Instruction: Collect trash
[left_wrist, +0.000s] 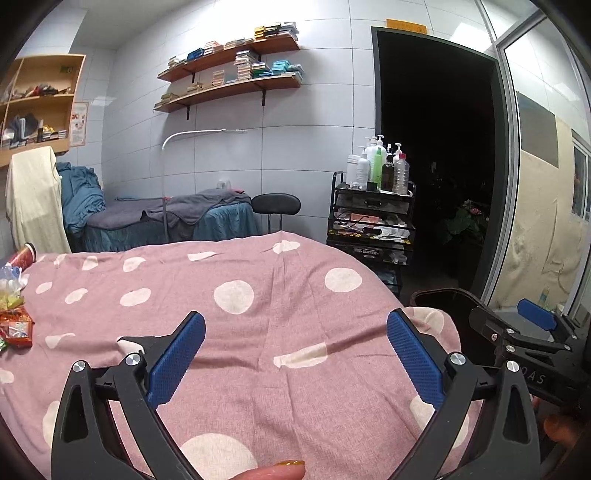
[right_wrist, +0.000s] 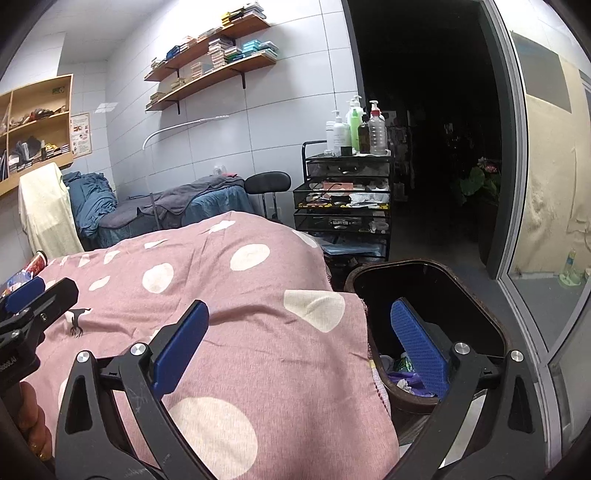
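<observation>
In the left wrist view, snack wrappers (left_wrist: 14, 328), a crumpled clear bag (left_wrist: 11, 277) and a red cup (left_wrist: 24, 254) lie at the far left edge of the pink dotted blanket (left_wrist: 258, 295). My left gripper (left_wrist: 295, 316) hovers open over bare blanket, well right of them and holding nothing. My right gripper (right_wrist: 300, 306) is open and empty at the blanket's right edge, its right finger over a dark brown bin (right_wrist: 424, 264). Purple and green trash (right_wrist: 406, 376) lies in the bin's bottom. The red cup (right_wrist: 37, 264) also shows at the far left.
A black wire trolley (right_wrist: 343, 206) topped with bottles stands past the bed corner, beside a dark doorway (right_wrist: 424, 110). Glass panels (right_wrist: 546, 184) run along the right. A second bed (left_wrist: 166, 218), a stool (left_wrist: 275, 205) and wall shelves (left_wrist: 229, 74) sit behind.
</observation>
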